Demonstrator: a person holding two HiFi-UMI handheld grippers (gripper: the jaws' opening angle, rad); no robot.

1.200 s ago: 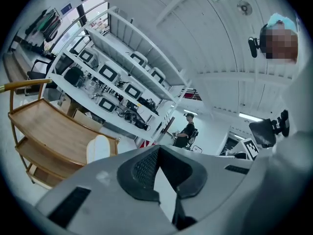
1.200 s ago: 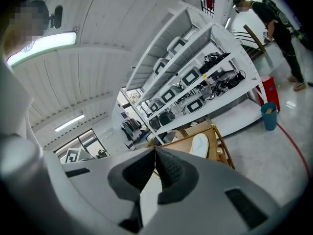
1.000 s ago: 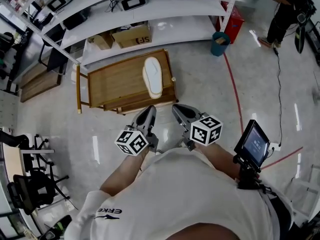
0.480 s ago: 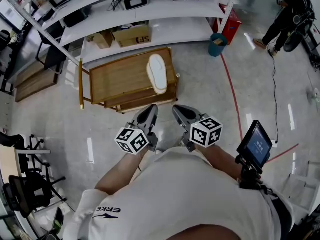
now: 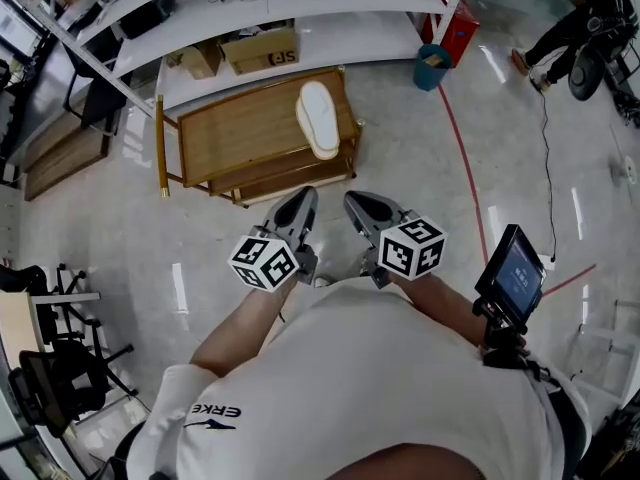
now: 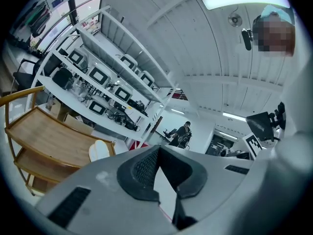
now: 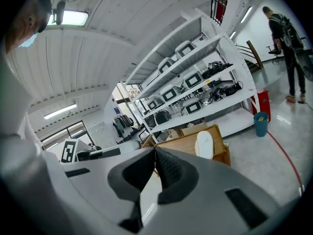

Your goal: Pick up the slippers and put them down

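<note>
A pair of white slippers (image 5: 319,118) lies stacked at the right end of a low wooden rack (image 5: 240,143) on the floor. They also show in the left gripper view (image 6: 100,150) and the right gripper view (image 7: 204,144). My left gripper (image 5: 304,196) and right gripper (image 5: 351,200) are held side by side in front of my body. Both point toward the rack and stay well short of it. Each one (image 6: 157,149) (image 7: 155,151) has its jaws closed tip to tip with nothing between them.
White shelving (image 5: 300,8) with cardboard boxes (image 5: 262,50) and devices stands behind the rack. A blue bin (image 5: 434,68) and a red box (image 5: 459,32) sit to the right. A person (image 5: 575,28) stands at far right. Chairs (image 5: 50,368) are at left. A small screen (image 5: 511,274) is by my right arm.
Both grippers have moved forward toward the wooden rack together with my body. Their jaws stay shut. The slippers have not moved on the rack.
</note>
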